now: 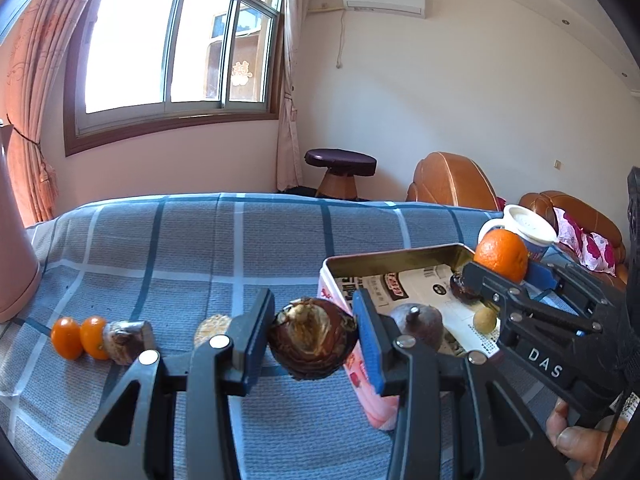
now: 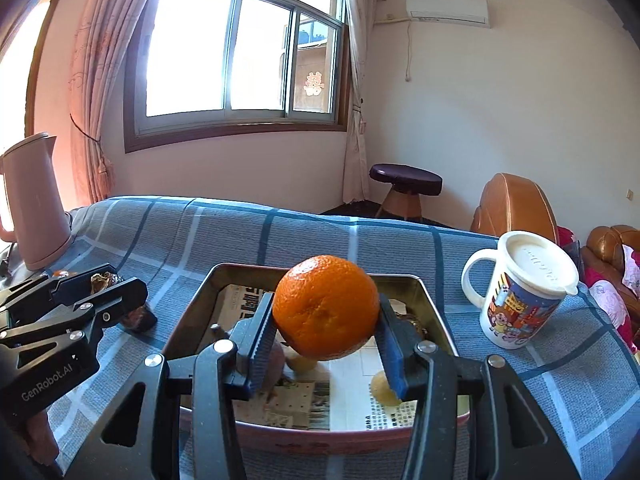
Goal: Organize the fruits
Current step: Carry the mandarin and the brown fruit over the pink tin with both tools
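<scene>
My left gripper is shut on a dark brown mangosteen, held above the cloth just left of the pink tin. My right gripper is shut on a large orange, held over the tin; it also shows in the left wrist view. Inside the paper-lined tin lie another dark fruit and a small yellowish fruit. Two small oranges and a brownish fruit lie on the cloth at the left.
A blue checked cloth covers the table. A pink kettle stands at the far left. A lidded cartoon mug stands right of the tin. A stool and brown armchairs stand beyond the table.
</scene>
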A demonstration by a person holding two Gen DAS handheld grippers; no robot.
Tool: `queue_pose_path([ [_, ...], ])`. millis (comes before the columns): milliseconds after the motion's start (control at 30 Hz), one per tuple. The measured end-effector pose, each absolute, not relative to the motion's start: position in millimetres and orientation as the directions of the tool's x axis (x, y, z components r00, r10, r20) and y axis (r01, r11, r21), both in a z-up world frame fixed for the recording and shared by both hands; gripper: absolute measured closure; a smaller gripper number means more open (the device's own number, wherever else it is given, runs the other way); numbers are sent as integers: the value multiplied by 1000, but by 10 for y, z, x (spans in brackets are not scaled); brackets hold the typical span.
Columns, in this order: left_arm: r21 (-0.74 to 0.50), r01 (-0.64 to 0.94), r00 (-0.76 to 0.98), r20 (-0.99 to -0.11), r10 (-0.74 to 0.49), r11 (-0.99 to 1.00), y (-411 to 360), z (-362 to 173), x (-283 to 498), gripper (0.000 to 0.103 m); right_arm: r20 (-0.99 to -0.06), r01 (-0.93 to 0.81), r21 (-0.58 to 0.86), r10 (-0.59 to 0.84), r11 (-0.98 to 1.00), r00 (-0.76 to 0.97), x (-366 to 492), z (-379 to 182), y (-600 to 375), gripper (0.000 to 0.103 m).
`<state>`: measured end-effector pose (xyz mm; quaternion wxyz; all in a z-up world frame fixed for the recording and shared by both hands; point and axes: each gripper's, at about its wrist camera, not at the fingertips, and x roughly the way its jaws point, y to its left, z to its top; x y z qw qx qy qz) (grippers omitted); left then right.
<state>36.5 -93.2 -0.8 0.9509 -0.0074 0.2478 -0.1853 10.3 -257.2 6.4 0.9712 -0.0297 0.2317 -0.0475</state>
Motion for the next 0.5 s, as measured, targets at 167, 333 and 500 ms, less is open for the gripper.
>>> queue_pose_path([
  [167,-85,378,809,-454,-373,922,-1194,11,396,61,-450,118,-82,-142,990,882,130,57,-2781,54],
  [333,-88,405,793,-461,-397,910,-1400,26,482,61,-460,155,-86,-177,984,870,182,27,-2979,54],
  [500,-93,422,774,-482,-411,902,-1574,10,603,61,-488,167,-76,-183,983,853,265,-16,-3115,54],
])
